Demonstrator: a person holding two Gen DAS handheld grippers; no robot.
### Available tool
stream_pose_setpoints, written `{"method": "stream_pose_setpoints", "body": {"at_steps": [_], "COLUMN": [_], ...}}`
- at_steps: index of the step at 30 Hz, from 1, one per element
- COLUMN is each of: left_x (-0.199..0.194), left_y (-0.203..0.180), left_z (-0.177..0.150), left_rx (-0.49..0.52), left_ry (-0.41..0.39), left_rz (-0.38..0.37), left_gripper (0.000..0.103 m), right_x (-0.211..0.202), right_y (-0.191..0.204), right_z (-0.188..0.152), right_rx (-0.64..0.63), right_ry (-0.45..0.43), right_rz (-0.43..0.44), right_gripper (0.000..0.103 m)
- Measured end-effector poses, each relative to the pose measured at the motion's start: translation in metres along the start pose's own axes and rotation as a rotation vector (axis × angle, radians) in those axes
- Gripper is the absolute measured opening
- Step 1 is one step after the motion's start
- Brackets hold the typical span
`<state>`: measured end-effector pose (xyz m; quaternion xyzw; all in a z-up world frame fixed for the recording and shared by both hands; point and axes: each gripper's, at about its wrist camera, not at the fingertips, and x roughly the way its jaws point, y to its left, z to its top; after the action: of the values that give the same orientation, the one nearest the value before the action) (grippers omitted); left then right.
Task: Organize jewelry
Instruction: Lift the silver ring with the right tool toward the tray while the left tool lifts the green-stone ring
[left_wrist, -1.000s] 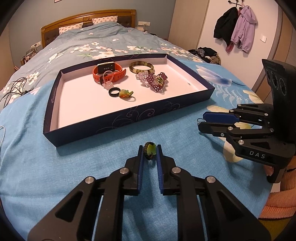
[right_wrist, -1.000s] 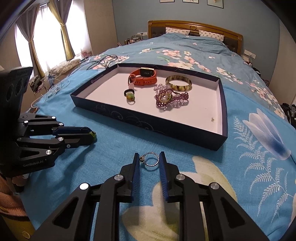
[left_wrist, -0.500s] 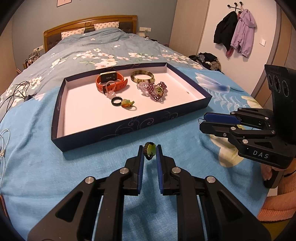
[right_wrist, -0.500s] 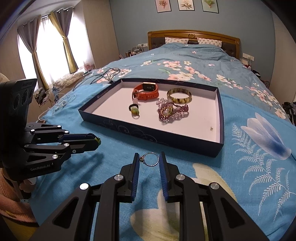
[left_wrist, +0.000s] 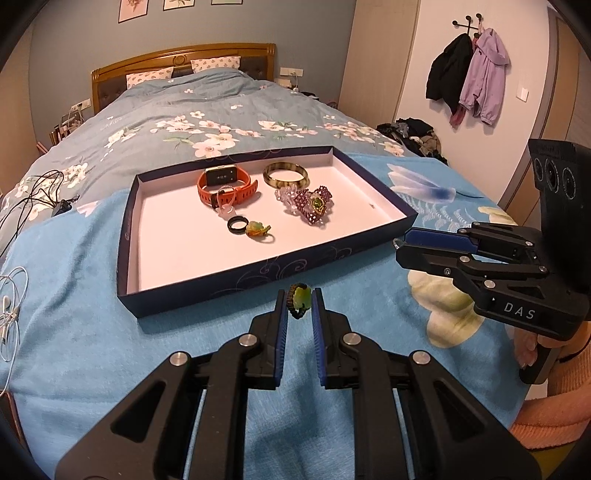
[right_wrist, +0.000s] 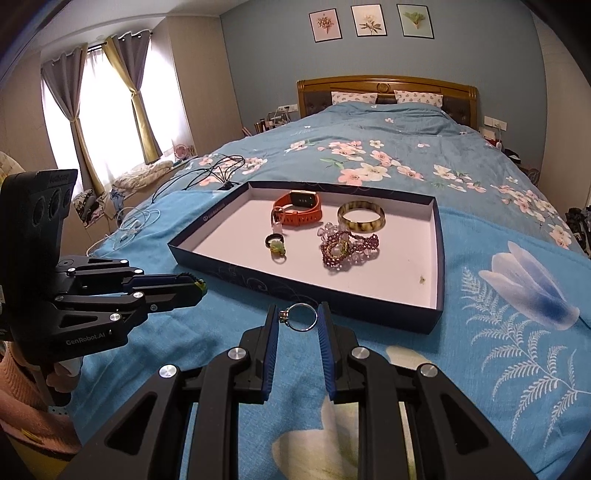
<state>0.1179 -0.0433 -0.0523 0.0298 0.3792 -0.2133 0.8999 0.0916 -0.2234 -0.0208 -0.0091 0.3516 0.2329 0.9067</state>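
Observation:
A dark blue tray (left_wrist: 229, 280) (right_wrist: 303, 286) with a white floor lies on the bed. In it are an orange watch (left_wrist: 226, 184) (right_wrist: 299, 208), a tortoiseshell bangle (left_wrist: 285, 175) (right_wrist: 361, 220), a purple bead bracelet (left_wrist: 308, 201) (right_wrist: 345, 245), a black ring (left_wrist: 237, 224) and a green-stone ring (left_wrist: 258, 229) (right_wrist: 277, 249). My left gripper (left_wrist: 299, 303) (right_wrist: 195, 286) is shut on a green-stone ring (left_wrist: 300, 298), held above the blanket before the tray. My right gripper (right_wrist: 300, 316) (left_wrist: 400, 242) is shut on a silver ring (right_wrist: 301, 317), also raised before the tray.
A blue floral blanket (right_wrist: 498, 332) covers the bed. Cables and earphones (left_wrist: 14, 310) (right_wrist: 207, 171) lie left of the tray. Coats (left_wrist: 469, 70) hang on the right wall. Clothes (left_wrist: 413, 134) are piled on the floor. The headboard (right_wrist: 388, 86) stands far behind.
Both grippers have risen and pulled back from the tray, each still holding its ring. The tray now looks smaller and farther off.

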Motion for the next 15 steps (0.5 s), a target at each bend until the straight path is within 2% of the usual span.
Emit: {"method": "stream_pose_setpoints", "body": {"at_steps": [15], "left_x": [-0.010], "left_y": [-0.001], "left_z": [0.012], "left_rx": [-0.003], "left_ry": [-0.044], "left_rz": [0.004], "left_gripper": [0.013], "right_x": [0.000], "right_y": [0.000], "right_z": [0.009], "right_rx": [0.003], "right_ry": [-0.031], "right_rz": [0.008], "right_gripper": [0.019]}}
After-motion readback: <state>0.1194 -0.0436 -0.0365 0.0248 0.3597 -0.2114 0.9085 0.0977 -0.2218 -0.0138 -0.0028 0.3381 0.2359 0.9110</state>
